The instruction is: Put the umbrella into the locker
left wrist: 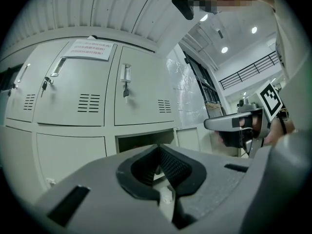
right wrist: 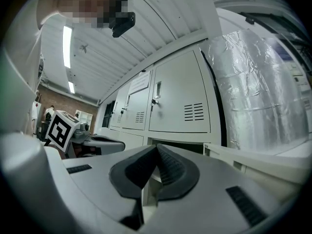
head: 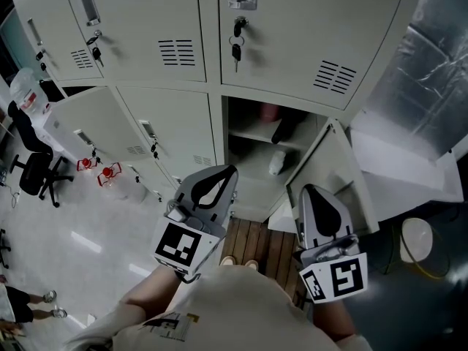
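The open locker (head: 252, 148) is in the lower row, with its door (head: 330, 172) swung out to the right. On its upper shelf lies a dark folded thing (head: 284, 129) that looks like the umbrella. A white object (head: 276, 163) sits on the shelf below it. My left gripper (head: 223, 172) is shut and empty, held low in front of the locker's left edge. My right gripper (head: 313, 190) is also shut and empty, just in front of the open door. In the left gripper view the jaws (left wrist: 158, 147) meet on nothing, and so do those in the right gripper view (right wrist: 156, 146).
Keys (head: 236, 50) hang from the closed upper lockers. Two water bottles (head: 110, 174) and an office chair (head: 33, 168) stand on the floor at left. A foil-wrapped column (head: 431, 57) rises at right, with a yellow ring (head: 417, 241) below it. My feet are on wooden slats (head: 256, 241).
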